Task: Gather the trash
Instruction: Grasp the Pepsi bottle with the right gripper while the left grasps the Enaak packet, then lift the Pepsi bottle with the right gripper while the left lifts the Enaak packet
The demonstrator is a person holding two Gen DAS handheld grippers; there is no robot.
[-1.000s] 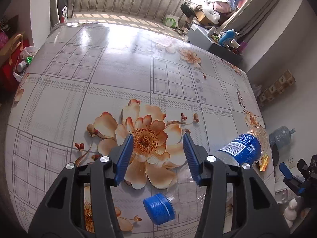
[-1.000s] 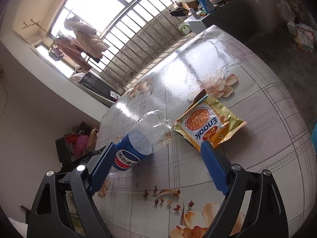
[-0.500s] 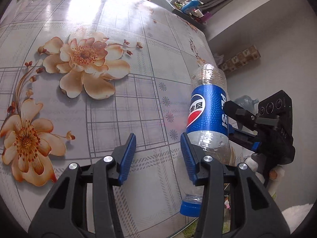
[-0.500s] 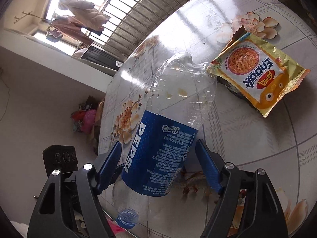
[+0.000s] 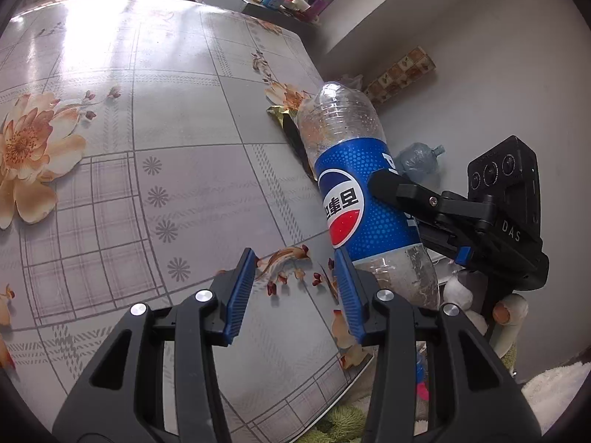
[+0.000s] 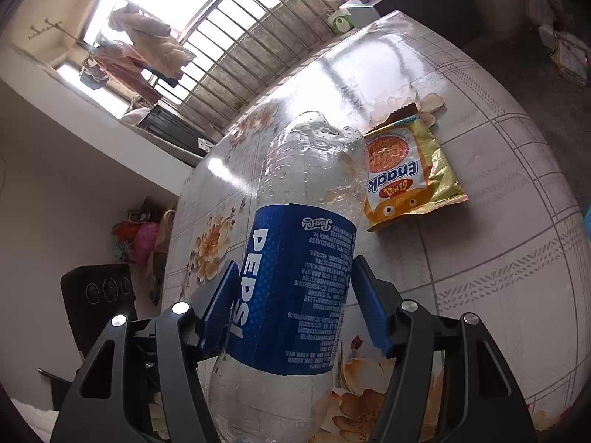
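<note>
Our right gripper (image 6: 295, 306) has just been closing and now clamps the blue-labelled band of the clear, dimpled plastic bottle (image 6: 295, 258), which lay flat on the glossy floral table (image 5: 184, 147) a second ago. Our left gripper (image 5: 293, 295) hangs half-open, empty, near the table's edge; the crinkled foil snack bag (image 6: 406, 173) lies beyond.

bottle (image 6: 295, 277): clear crinkled plastic, glossy blue printed label | snack packet (image 6: 410, 173): shiny crinkled foil, gold edges | bench (image 5: 166, 147): glossy smooth floral-print cover, glare from the window | right hand-held gripper (image 6: 293, 312): matt black plastic, ribbed blue pads, bright metal screws | left hand-held gripper (image 5: 295, 291): same finish
</note>
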